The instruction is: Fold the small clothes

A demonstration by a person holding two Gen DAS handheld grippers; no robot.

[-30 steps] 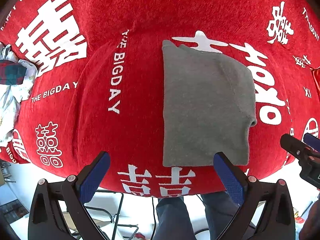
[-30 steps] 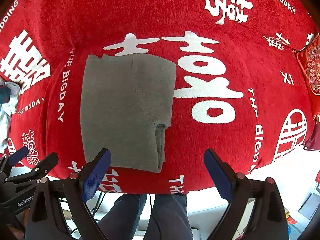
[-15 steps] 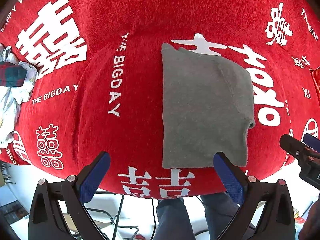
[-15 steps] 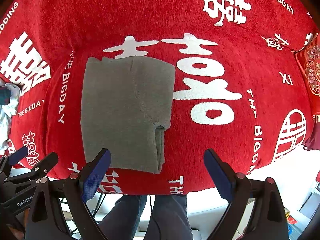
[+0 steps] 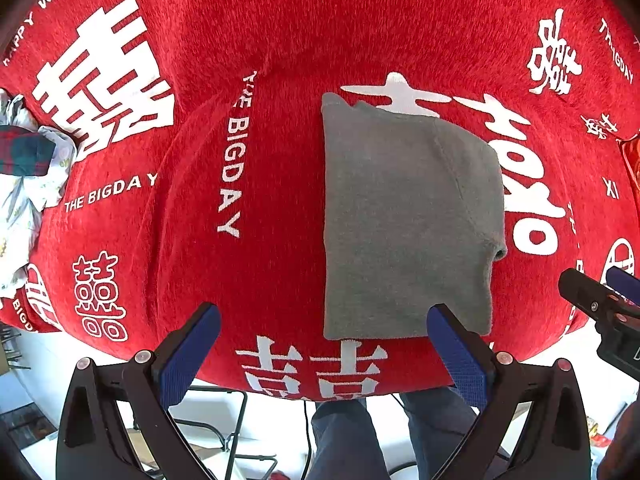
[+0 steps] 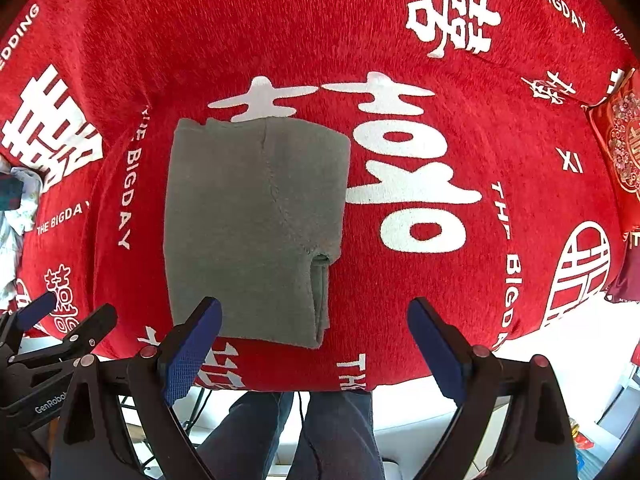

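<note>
Both grippers hang spread and empty above the near edge of the bench: the left gripper (image 5: 324, 356) sits over the near left corner of the grey garment (image 5: 408, 220), and the right gripper (image 6: 314, 346) over its near right corner, neither touching it. That garment lies flat, folded into a tall rectangle, on the red cloth (image 6: 440, 288) with white lettering that covers the bench. A crumpled pile of other clothes (image 5: 24, 184) rests at the far left edge. Below the bench edge, the person's trousered legs (image 6: 304, 432) show.

Grey knit garment (image 5: 404, 220), folded rectangular, flat on red cloth (image 5: 280, 40).
</note>
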